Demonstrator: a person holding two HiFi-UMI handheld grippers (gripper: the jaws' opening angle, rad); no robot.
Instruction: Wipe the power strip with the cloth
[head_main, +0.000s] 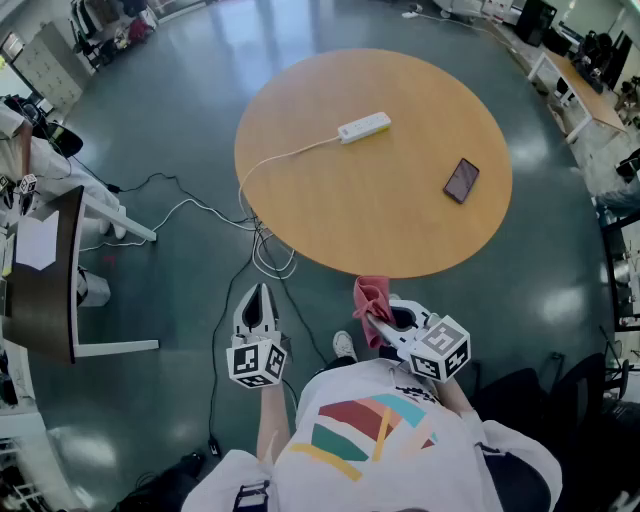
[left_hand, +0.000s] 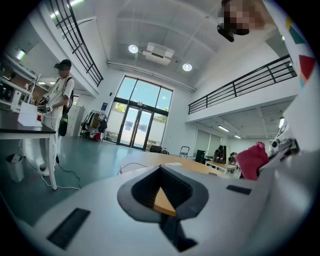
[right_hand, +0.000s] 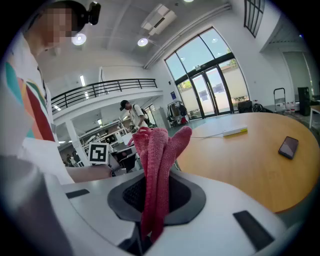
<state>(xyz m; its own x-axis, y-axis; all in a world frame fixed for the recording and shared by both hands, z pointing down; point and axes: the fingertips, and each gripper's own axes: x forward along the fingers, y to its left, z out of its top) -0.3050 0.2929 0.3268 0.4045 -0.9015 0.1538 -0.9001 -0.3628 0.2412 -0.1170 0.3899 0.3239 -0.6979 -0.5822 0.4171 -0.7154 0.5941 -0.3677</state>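
a: where's the power strip?

b: far side of the round worktop, abt 12 o'clock, lying flat. its cable runs off toward 9 o'clock, then over the edge to the floor. a phone lies at abt 3 o'clock, well apart from it.

a: and the cloth?

b: in the right gripper, jaws clamped on a bunched part of it, w/ red folds sticking up past the tips. both grippers hang at 6 o'clock, off the worktop edge, so nothing's touching the strip yet.

a: left gripper?

b: jaws drawn together, nothing btwn them. only a sliver of worktop shows thru the gap in its own view.

a: how's the stuff going to handle?

b: cloth looks like a soft knit, limp and light. the free folds should flop and drag, so prob wipe w/ the wad close to the jaws rather than the loose tips. strip's a light, stiff plastic bar w/ a smooth casing, on smooth wood. i'd expect it to skate or swivel under any sideways push.

a: so pin it?

b: imo yes. left jaws across the narrow width or pressing down at the cable end, right wipes the long top face away from that hold. go light; the cable could tug it round too.
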